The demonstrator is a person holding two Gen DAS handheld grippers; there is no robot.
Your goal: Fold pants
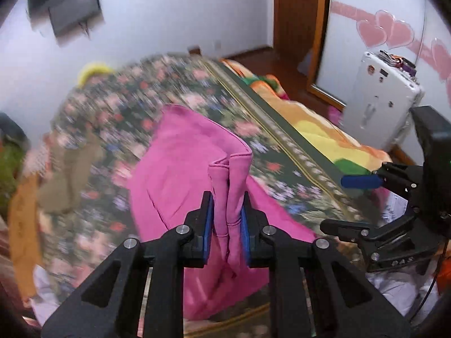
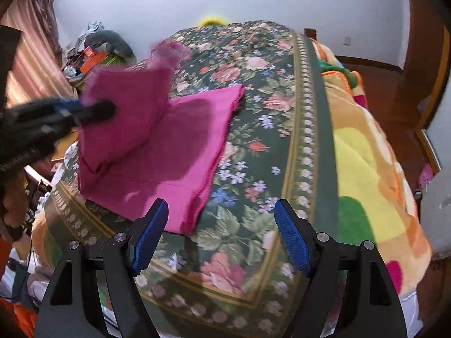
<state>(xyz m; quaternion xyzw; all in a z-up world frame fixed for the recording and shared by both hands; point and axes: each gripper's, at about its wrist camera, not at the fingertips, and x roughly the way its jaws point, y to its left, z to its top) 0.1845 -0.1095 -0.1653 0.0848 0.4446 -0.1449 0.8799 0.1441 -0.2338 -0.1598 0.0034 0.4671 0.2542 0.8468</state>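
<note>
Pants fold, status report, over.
Left gripper shut on pink pants, fold lifted off floral bedspread. Right gripper open, empty. Nothing in the way.

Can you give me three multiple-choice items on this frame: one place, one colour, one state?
1. Where do the pants lie?
A. on the floral bedspread
B. on the wooden floor
C. on the white case

2. What colour are the pants?
A. green
B. pink
C. orange

3. What state is the left claw in?
A. open, empty
B. shut on a fold of the pants
C. shut on the bedspread

Key:
1 A, the flat part rests on the flowered cover.
2 B, the cloth is magenta pink in both views.
3 B, its blue pads pinch a bunched hem; the right claw stands open and empty.
</note>
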